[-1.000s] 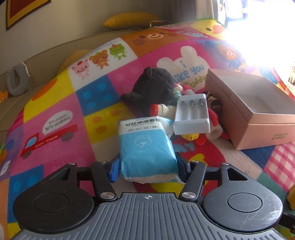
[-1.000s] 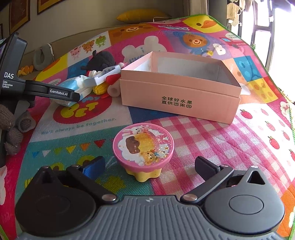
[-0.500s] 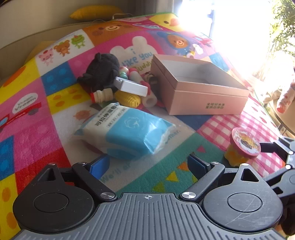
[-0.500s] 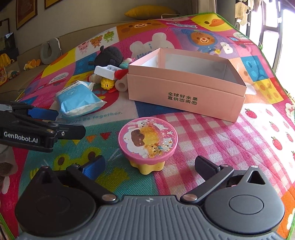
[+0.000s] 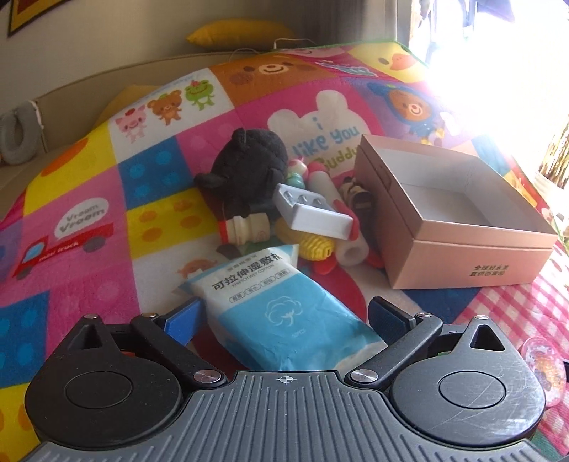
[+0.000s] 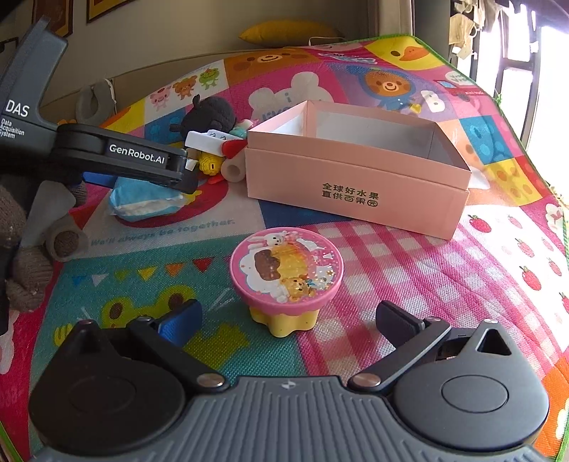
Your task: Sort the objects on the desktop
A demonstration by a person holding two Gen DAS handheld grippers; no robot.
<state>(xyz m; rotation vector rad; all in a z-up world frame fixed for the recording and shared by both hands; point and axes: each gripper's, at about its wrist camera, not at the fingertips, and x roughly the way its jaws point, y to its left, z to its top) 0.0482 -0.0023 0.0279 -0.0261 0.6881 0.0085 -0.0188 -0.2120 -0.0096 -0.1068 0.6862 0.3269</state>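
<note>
Sorting barely begun, by my reading. Pink cardboard box stands open with nothing visible inside; every loose item lies outside it on the play mat.

Left gripper: jaws have just been opening and stand wide apart. Blue wet-cotton pack lies on the mat between them, the pads not pressing it.

Right gripper: jaws spread, not clamped. Pink-lidded toy cup on a yellow base stands between the fingertips, untouched.

Left to do: the pack, the cup and the heap at 9 o'clock of the box in the left wrist view, made up of a black plush toy, a grey battery holder, a yellow corn toy and small bottles and tubes I can't name surely.

Surface: bright patchwork mat with cartoon bears, a frog, a truck and gingham. Room: beige sofa edge behind, yellow cushion at 12 o'clock, strong window glare at 2 o'clock.
</note>
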